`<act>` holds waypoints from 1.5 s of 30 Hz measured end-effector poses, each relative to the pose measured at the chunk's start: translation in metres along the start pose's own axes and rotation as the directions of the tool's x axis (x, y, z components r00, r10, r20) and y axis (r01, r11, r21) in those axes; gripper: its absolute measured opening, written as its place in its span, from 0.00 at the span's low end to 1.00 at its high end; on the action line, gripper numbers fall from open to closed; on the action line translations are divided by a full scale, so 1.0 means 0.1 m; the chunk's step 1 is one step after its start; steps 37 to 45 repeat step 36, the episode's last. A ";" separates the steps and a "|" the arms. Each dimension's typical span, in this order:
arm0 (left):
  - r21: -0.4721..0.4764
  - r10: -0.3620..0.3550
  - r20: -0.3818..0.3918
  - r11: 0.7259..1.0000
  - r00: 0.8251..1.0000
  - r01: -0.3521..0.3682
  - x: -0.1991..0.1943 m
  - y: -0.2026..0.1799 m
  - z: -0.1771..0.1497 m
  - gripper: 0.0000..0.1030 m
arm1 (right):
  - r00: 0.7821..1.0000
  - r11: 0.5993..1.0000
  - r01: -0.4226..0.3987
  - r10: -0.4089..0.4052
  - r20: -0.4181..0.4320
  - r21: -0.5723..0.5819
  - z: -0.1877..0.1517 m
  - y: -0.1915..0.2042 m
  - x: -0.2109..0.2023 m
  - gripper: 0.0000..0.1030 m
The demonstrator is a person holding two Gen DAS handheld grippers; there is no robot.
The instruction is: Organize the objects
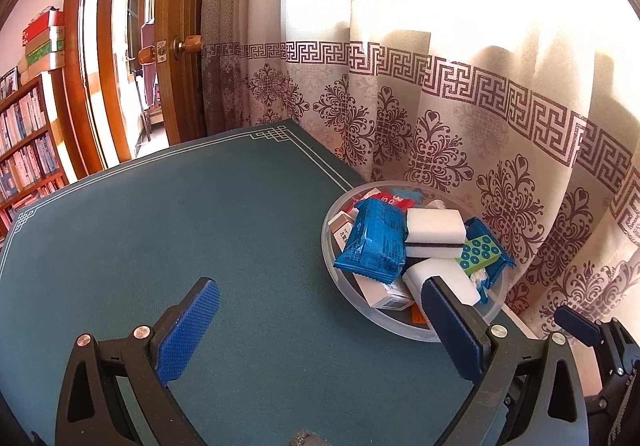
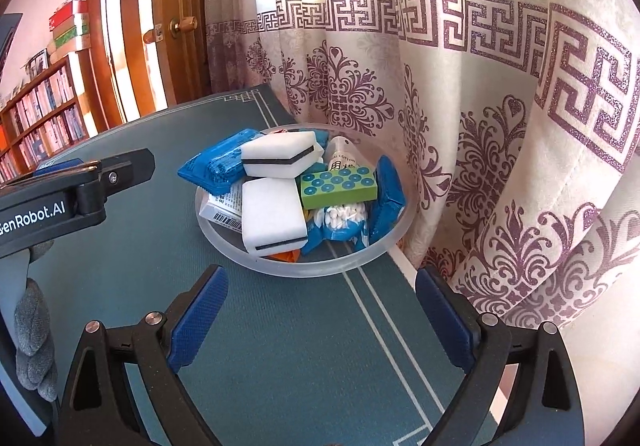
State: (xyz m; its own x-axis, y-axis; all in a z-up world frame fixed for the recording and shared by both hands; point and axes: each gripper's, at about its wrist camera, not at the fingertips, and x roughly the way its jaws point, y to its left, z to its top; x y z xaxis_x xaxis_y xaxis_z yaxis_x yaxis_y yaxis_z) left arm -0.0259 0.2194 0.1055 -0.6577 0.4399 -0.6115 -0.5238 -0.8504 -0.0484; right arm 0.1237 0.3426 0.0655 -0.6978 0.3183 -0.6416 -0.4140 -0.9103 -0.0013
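Observation:
A clear round bowl (image 1: pixel 360 306) (image 2: pixel 360 252) on the teal table mat holds several items: two white sponges with a black layer (image 1: pixel 436 232) (image 2: pixel 276 216), a blue wrapped packet (image 1: pixel 374 246) (image 2: pixel 218 166), a green block with blue dots (image 1: pixel 478 252) (image 2: pixel 340 184), a white box with a barcode (image 2: pixel 220 212) and a bag of cotton swabs (image 2: pixel 344 218). My left gripper (image 1: pixel 318 296) is open over the mat, its right finger in front of the bowl's near side. My right gripper (image 2: pixel 322 286) is open and empty just short of the bowl's near rim.
A patterned cream curtain (image 1: pixel 500 134) (image 2: pixel 500 126) hangs close behind and right of the bowl. The mat (image 1: pixel 180 214) stretches left towards a wooden door (image 1: pixel 180 46) and a bookshelf (image 1: pixel 28 142). The left gripper's body and a gloved hand (image 2: pixel 36 346) show at the right wrist view's left edge.

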 end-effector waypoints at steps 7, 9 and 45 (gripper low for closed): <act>0.020 -0.013 0.014 1.000 1.000 0.013 -0.03 -0.05 0.00 1.00 | 1.000 1.000 0.014 -0.014 0.002 -0.002 0.01 -0.03 -0.01 0.93; 0.023 -0.024 0.012 0.999 1.000 0.024 -0.04 -0.06 -0.01 1.00 | 1.000 1.000 0.014 -0.014 0.000 -0.003 0.01 -0.03 -0.02 0.93; 0.066 -0.041 -0.017 0.997 0.999 0.042 0.00 -0.20 -0.06 1.00 | 0.998 0.999 0.051 -0.051 -0.030 -0.002 -0.02 -0.09 0.10 0.93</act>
